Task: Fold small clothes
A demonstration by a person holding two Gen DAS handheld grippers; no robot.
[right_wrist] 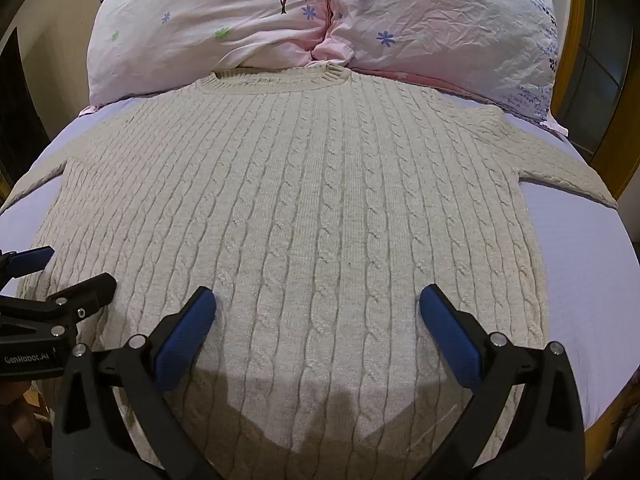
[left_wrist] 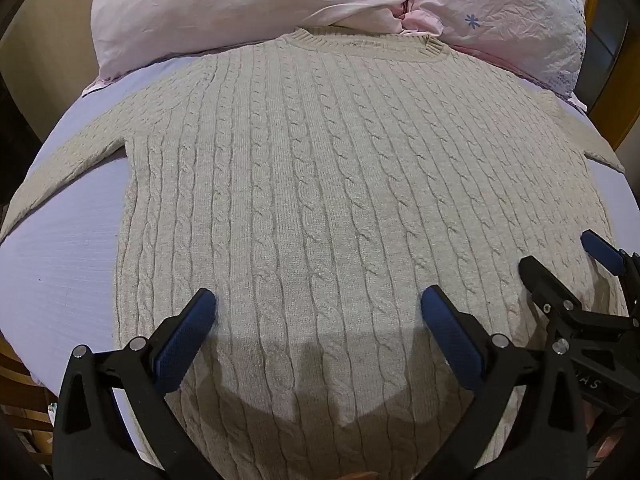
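Sweater (left_wrist: 320, 200) lies flat on the sheet (left_wrist: 60, 272), cream cable knit, collar (left_wrist: 360, 46) toward the pillows (left_wrist: 240, 8), sleeves spread to either side; left gripper (left_wrist: 318, 320) hovers over the lower body with its blue-padded fingers (left_wrist: 188, 340) wide apart, nothing between them; right gripper (right_wrist: 318, 316) hangs just beside it over the same hem area, fingers (right_wrist: 448, 332) likewise spread and empty.

A cream cable-knit sweater (left_wrist: 320, 184) is lying flat and unfolded, collar at the far end, both sleeves stretching out to left and right, hem nearest.
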